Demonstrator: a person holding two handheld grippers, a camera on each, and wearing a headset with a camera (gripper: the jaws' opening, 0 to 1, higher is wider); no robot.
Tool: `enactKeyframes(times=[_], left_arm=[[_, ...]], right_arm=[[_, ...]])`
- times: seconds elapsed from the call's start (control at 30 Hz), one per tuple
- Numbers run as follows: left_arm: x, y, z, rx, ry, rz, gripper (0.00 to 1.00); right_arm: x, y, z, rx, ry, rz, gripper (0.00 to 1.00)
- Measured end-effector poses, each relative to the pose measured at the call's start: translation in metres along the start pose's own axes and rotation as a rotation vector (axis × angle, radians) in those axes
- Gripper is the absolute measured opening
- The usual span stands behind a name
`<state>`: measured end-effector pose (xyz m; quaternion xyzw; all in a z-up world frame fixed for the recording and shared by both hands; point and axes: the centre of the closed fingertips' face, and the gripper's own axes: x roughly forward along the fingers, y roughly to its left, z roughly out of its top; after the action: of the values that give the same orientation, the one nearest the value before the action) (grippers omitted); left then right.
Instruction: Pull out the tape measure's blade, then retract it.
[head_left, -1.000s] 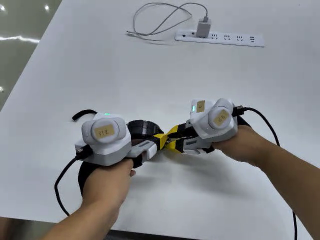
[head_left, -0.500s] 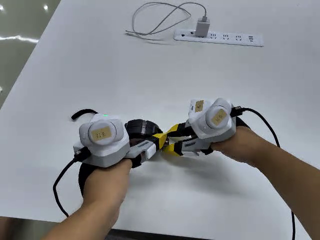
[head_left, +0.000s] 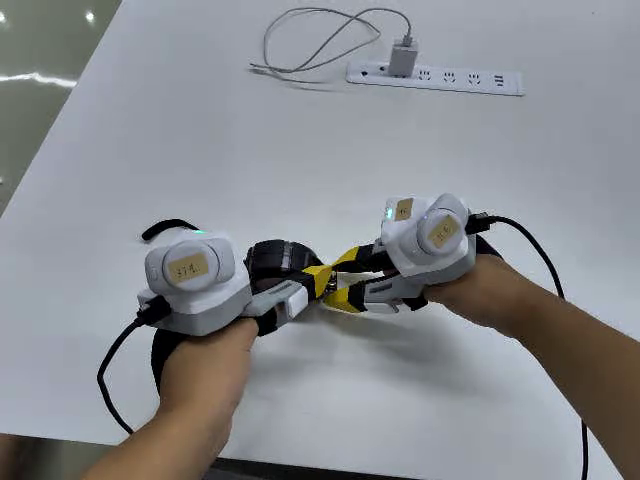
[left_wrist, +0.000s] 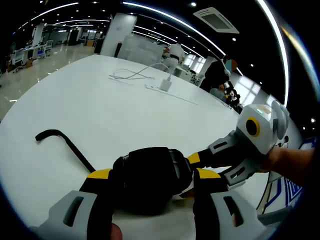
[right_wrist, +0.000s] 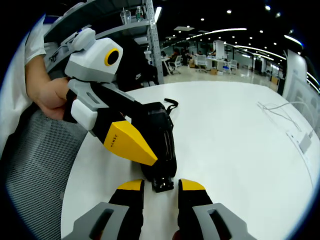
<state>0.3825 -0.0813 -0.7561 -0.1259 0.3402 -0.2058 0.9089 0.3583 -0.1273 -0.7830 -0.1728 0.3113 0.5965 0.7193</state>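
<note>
Since the earlier frames, the left claw (left_wrist: 153, 175) has shifted slightly toward the left edge of the counter (head_left: 300, 150), carrying the tape measure (head_left: 280, 257) with it. The right claw (head_left: 342, 279) holds nearly the same position. More of the black case is now exposed between the two claws in the head view.

**Location of the work.** The tape measure lies low over the counter close to its near edge, well apart from the power strip (head_left: 435, 76) at the far edge. Its black strap (left_wrist: 60, 140) trails on the surface toward the left edge.

**Claw states.**
- Left claw: clenched on the tape measure case, one jaw against each side.
- Right claw: its jaws bracket the blade hook (right_wrist: 163, 184) at the mouth of the case. A narrow gap appears on each side of the hook, so whether the jaws actually clamp it cannot be told.

**Task status.** No length of blade is visible between the case and the hook. The small separation of the claws suggests the pull-out step is only beginning, and retraction is not yet due.

**Caution.** If the right claw is not seated on the hook, further separation will likely slip off the blade.
</note>
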Motion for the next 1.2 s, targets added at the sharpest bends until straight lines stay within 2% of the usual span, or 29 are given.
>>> enactKeyframes(times=[0.17, 0.47, 0.8, 0.93, 1.0, 1.2], left_arm=[[-0.001, -0.002, -0.001, -0.006, -0.003, -0.008, 0.61], [-0.004, -0.003, -0.002, 0.020, 0.008, -0.010, 0.61], [-0.007, -0.003, 0.003, 0.046, -0.001, -0.016, 0.63], [-0.014, -0.003, 0.006, 0.077, -0.004, -0.031, 0.65], [-0.018, -0.003, 0.007, 0.131, -0.001, -0.044, 0.65], [-0.029, -0.005, 0.006, 0.194, 0.005, -0.078, 0.68]], right_arm=[[-0.002, 0.000, 0.003, 0.010, -0.010, -0.005, 0.24], [-0.007, -0.002, 0.006, 0.019, -0.014, -0.028, 0.27], [-0.012, -0.002, 0.005, 0.027, -0.016, -0.046, 0.28], [-0.021, -0.002, 0.002, 0.052, -0.027, -0.069, 0.32], [-0.024, 0.000, 0.000, 0.056, -0.027, -0.078, 0.34], [-0.036, 0.002, 0.002, 0.065, -0.043, -0.113, 0.39]])
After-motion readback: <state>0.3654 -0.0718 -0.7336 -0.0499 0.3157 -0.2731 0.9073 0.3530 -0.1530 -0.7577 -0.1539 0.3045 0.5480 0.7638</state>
